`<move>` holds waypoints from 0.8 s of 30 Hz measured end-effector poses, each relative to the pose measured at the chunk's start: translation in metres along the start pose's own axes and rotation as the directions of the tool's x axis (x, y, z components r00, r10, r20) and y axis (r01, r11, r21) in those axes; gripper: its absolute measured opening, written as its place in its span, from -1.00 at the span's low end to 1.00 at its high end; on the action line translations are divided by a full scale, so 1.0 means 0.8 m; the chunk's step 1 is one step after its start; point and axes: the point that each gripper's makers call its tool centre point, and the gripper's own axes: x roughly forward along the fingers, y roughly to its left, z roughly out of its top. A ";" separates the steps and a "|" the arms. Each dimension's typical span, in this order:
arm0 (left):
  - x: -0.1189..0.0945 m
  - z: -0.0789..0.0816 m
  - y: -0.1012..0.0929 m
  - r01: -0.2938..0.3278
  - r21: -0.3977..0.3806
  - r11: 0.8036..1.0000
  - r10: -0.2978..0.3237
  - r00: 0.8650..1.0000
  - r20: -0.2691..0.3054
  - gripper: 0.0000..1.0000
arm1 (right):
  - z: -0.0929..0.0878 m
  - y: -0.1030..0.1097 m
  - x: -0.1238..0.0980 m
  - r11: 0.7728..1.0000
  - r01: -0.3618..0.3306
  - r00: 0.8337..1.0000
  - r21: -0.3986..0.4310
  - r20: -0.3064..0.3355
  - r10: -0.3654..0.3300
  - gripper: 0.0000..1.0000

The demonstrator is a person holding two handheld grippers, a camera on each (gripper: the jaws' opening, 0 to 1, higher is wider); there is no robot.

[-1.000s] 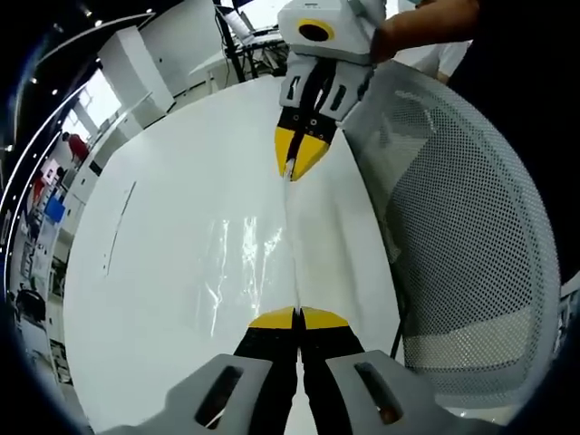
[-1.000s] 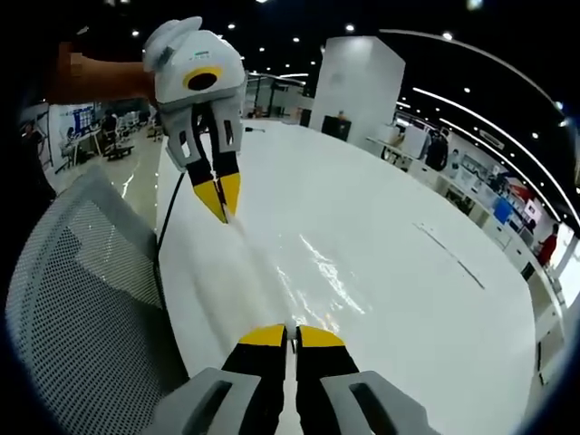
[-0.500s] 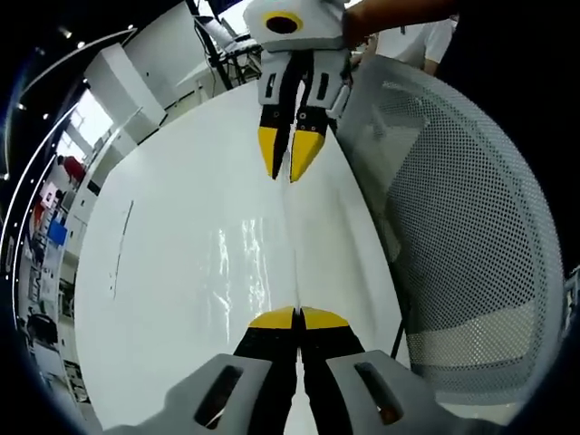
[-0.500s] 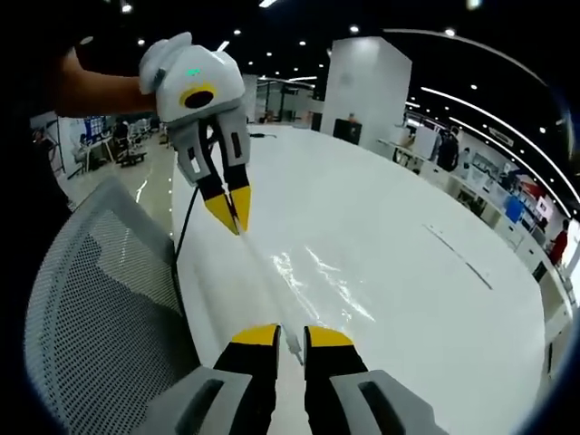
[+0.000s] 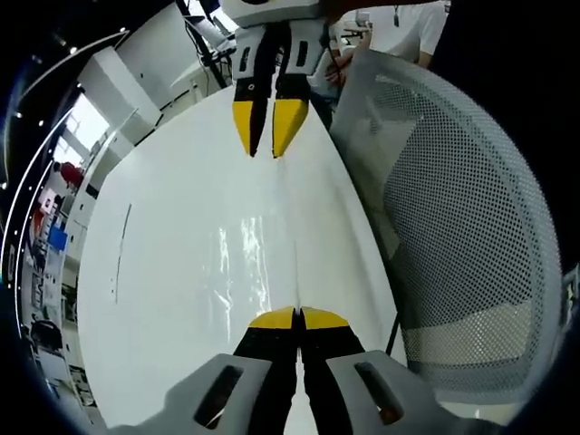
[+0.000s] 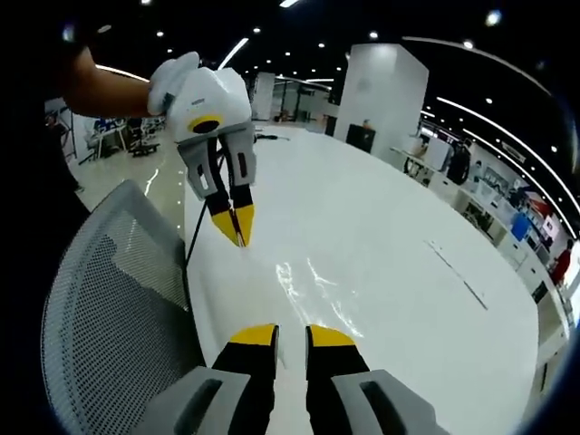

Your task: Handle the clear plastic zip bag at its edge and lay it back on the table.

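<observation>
- the clear plastic zip bag [image 5: 249, 258] lies flat on the white table [image 5: 163, 227], near the table edge that faces the mesh chair [image 5: 462, 227]; it shows mainly as streaks of glare.
- the left gripper [image 5: 297, 319] has its yellow tips pressed together on the bag's chair-side edge, so it reads as clenched on that edge.
- the right gripper [image 6: 290, 335] has its jaws parted with a plain gap and nothing between them; seen in the left gripper view [image 5: 263, 127], it sits raised beyond the far end of the same edge.
- the bag's held edge runs as a long straight line from the left gripper toward the right one, parallel to the chair-side rim of the table.
- my judgement: the left gripper is the nearer and only one in contact, so finishing the lay-down turns on it letting go straight along that line.
</observation>
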 end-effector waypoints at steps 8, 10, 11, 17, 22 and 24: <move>-0.002 0.005 -0.001 -0.004 -0.010 1.000 0.004 1.000 0.002 -1.00 | 0.000 0.008 0.016 0.999 -0.033 0.999 0.038 0.016 0.033 -0.84; -0.003 0.005 -0.001 -0.007 -0.012 1.000 0.007 1.000 0.002 -1.00 | -0.001 0.009 0.020 0.999 -0.035 0.999 0.033 0.017 0.034 -0.84; -0.003 0.006 -0.001 -0.008 -0.015 1.000 0.008 1.000 0.004 -1.00 | 0.000 0.011 0.021 0.999 -0.041 0.999 0.035 0.018 0.041 -0.84; -0.007 0.013 0.001 -0.014 -0.035 0.999 0.014 1.000 0.022 -1.00 | 0.004 0.016 0.029 0.997 -0.059 0.998 0.041 0.024 0.058 -0.84; -0.009 0.022 0.002 -0.016 -0.038 0.999 0.018 0.999 0.038 -1.00 | 0.005 0.020 0.034 0.997 -0.064 0.998 0.037 0.019 0.063 -0.84; -0.009 0.026 0.003 -0.017 -0.038 0.999 0.019 0.999 0.044 -1.00 | 0.005 0.021 0.036 0.997 -0.063 0.998 0.034 0.016 0.063 -0.84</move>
